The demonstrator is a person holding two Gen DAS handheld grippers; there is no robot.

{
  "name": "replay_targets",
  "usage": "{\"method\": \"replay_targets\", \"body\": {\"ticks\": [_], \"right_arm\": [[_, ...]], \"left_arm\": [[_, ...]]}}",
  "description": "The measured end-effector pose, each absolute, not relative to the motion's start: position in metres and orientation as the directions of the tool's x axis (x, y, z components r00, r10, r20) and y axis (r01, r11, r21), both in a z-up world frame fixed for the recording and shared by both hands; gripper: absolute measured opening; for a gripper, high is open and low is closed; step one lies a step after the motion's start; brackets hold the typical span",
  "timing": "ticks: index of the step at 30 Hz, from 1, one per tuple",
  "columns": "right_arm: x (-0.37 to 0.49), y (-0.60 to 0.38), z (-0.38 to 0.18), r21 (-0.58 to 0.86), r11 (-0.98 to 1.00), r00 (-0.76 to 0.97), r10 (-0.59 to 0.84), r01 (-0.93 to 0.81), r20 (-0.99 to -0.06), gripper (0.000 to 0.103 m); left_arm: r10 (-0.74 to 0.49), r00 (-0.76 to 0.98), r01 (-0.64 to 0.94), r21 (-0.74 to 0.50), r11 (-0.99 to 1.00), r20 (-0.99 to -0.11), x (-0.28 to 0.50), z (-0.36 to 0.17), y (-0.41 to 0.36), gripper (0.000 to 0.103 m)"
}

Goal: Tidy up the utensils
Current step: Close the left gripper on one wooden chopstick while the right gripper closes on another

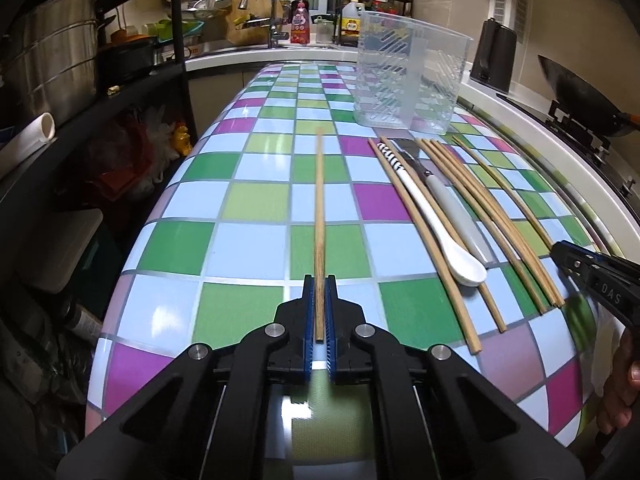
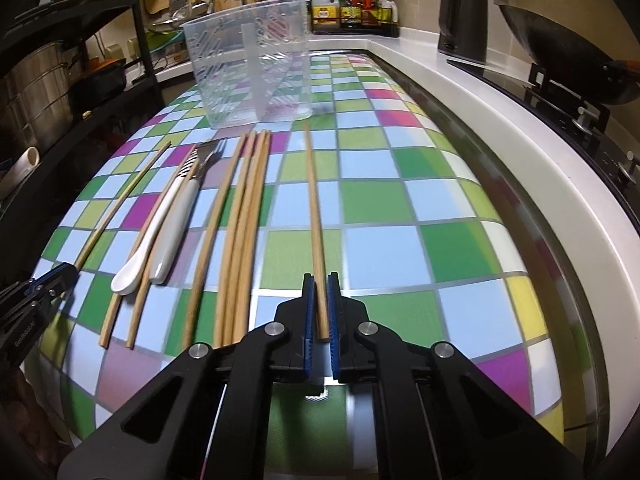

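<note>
My left gripper (image 1: 319,280) is shut on the near end of a single wooden chopstick (image 1: 319,200) that lies along the checked tabletop. My right gripper (image 2: 320,278) is shut on another lone chopstick (image 2: 315,220), which also lies flat. Between the two chopsticks lies a row of utensils: a white spoon (image 1: 440,220), a grey-handled fork (image 1: 454,204) and several more chopsticks (image 2: 244,220). A clear plastic utensil holder (image 1: 408,76) stands upright behind the row, with nothing in it. Each gripper shows at the edge of the other's view, the right gripper (image 1: 560,251) and the left gripper (image 2: 64,274).
A black kettle (image 2: 462,20) and a wok (image 2: 560,52) on a stove stand past the white counter edge (image 2: 520,168) on the right. A dark shelf with steel pots (image 1: 52,60) borders the table's left side. A person's hand (image 1: 624,392) holds the right gripper.
</note>
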State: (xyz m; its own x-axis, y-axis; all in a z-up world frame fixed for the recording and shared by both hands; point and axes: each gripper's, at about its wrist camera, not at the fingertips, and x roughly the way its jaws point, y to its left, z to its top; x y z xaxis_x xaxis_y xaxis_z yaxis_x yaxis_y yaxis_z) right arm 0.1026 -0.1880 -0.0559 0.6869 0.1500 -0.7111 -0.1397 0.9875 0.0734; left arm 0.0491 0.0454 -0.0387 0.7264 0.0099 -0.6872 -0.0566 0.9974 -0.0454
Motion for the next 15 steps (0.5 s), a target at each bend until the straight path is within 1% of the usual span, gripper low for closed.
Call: {"method": "replay_targets", "body": {"ticks": [4,14,15], "right_arm": [[0.1024,-0.1885,-0.0558,0.087,0.987,0.685,0.157,-0.136,-0.712,0.007],[0.1023,-0.1889,-0.0567,0.069,0.989,0.700,0.142,-0.131,-0.700,0.008],[0.1019,-0.1888,-0.0568,0.069,0.989,0.701,0.142,-0.132,-0.699,0.007]], "left_arm": [[-0.015,0.731,-0.028,-0.053,0.998,-0.682,0.0443,-0.0390,0.0387,0.005],[-0.019,0.719,-0.039,-0.067,0.997,-0.695,0.0464,-0.0400,0.0418,0.005],[-0.017,0.718,-0.040,-0.066,0.997,-0.696,0.0471,-0.0400,0.0416,0.005]]}}
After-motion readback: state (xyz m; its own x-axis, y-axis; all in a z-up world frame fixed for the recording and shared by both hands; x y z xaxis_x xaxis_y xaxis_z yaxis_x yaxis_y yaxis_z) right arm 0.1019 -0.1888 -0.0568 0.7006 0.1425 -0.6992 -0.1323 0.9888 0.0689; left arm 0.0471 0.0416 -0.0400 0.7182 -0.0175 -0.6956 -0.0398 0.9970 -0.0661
